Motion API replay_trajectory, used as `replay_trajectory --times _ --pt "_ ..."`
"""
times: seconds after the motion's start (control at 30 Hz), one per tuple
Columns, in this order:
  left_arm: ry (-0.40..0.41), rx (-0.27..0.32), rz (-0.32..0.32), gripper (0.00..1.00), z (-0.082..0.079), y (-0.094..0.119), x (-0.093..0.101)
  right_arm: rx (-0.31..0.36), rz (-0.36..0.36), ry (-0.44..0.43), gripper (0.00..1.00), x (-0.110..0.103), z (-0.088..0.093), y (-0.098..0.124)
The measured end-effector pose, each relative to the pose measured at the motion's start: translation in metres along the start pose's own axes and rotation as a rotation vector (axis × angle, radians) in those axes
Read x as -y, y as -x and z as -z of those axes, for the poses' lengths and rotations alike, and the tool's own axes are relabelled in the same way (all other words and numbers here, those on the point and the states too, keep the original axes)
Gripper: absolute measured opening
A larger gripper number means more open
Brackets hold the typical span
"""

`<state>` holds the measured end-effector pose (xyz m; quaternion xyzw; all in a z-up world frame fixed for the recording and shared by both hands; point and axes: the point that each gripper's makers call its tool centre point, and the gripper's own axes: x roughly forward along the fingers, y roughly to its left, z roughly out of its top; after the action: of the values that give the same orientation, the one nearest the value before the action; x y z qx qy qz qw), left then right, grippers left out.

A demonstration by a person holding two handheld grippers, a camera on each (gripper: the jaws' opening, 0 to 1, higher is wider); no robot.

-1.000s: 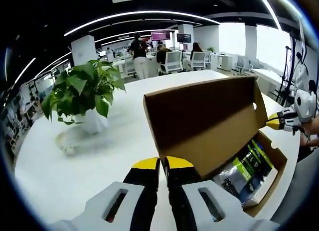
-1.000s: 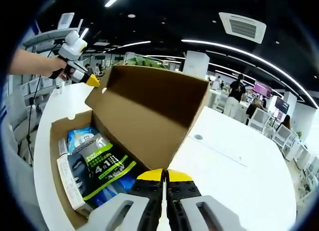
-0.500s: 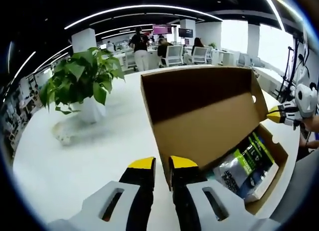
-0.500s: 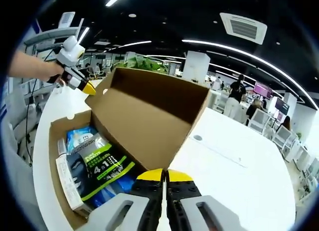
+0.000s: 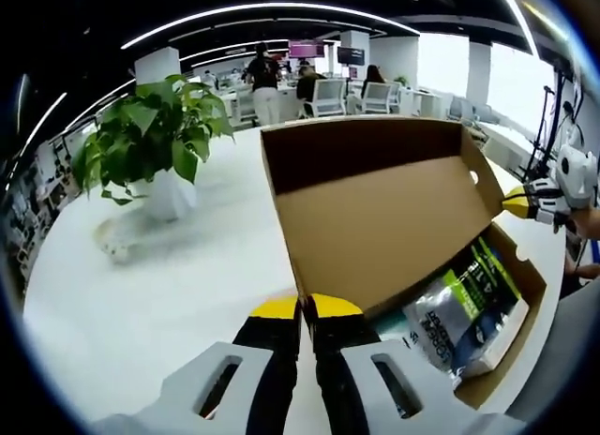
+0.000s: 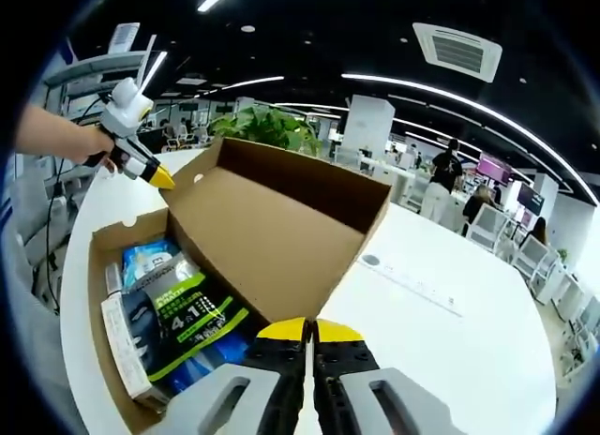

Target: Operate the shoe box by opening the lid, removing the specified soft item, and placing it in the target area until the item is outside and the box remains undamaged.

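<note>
On a white surface (image 5: 178, 294) in an open office, left gripper view: the left gripper (image 5: 306, 308) has its yellow-tipped jaws pressed together at the near corner of the cardboard lid (image 5: 384, 219), which is tilted back. The shoe box (image 5: 511, 346) lies open, with a soft packet (image 5: 464, 308) in green and black inside. A potted plant (image 5: 155, 144) stands well apart. The right gripper (image 5: 530, 201) sits at the lid's far corner.

Right gripper view: jaws of the right gripper (image 6: 307, 329) pressed together at the lid (image 6: 272, 238) edge; packet (image 6: 183, 318) in the box (image 6: 103, 257). A hand (image 6: 52, 140) holds the left gripper (image 6: 155, 175) by the lid's far corner.
</note>
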<state>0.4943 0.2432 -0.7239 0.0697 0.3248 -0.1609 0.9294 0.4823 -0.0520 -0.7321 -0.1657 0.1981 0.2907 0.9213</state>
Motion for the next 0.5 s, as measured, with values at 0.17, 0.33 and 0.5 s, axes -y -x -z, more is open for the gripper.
replay_trajectory --times 0.17,0.33,0.5 --pt "0.024 -0.005 0.003 0.01 -0.0004 -0.0006 0.0004 -0.007 -0.006 0.004 0.00 0.0022 -0.0002 -0.0020" --pt "0.036 -0.012 -0.001 0.01 -0.0013 -0.0039 -0.0004 -0.013 -0.012 0.010 0.00 0.0048 0.0002 -0.0046" --pt "0.045 -0.019 -0.002 0.01 -0.0024 -0.0097 -0.0031 -0.022 -0.019 0.009 0.00 0.0068 0.0005 -0.0080"
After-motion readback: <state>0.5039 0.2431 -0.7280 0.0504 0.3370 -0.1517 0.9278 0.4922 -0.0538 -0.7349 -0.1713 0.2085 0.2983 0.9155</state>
